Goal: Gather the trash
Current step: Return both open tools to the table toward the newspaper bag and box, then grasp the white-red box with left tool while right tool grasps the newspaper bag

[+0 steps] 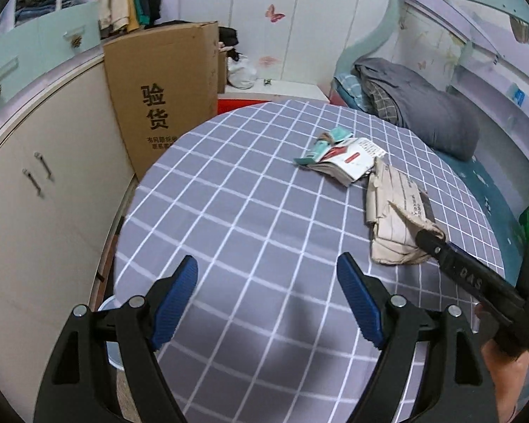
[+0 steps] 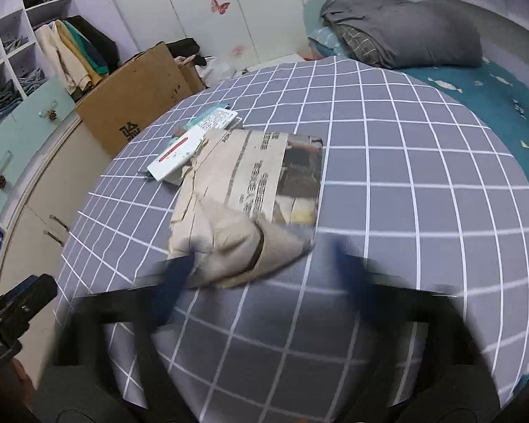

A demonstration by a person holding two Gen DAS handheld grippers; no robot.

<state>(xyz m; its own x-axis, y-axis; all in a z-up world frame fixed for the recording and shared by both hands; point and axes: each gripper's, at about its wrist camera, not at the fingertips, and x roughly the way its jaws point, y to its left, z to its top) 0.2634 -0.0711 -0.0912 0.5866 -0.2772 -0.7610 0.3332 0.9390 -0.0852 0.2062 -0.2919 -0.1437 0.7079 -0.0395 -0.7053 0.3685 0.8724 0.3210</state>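
My landmark is the folded newspaper (image 2: 250,194) on the grey checked bedsheet (image 1: 250,211). My right gripper (image 2: 264,257) is blurred at its near edge, fingers spread wide; whether one touches the paper I cannot tell. Beyond the newspaper, touching its far corner, lie a white booklet (image 2: 180,157) and teal packets (image 1: 317,148). My left gripper (image 1: 268,271) hovers beside the newspaper, blue pads (image 1: 178,303) apart, empty. Only the left view shows a pale blue bin rim (image 1: 105,308), contents hidden. A cardboard box (image 1: 165,95) stands further off.
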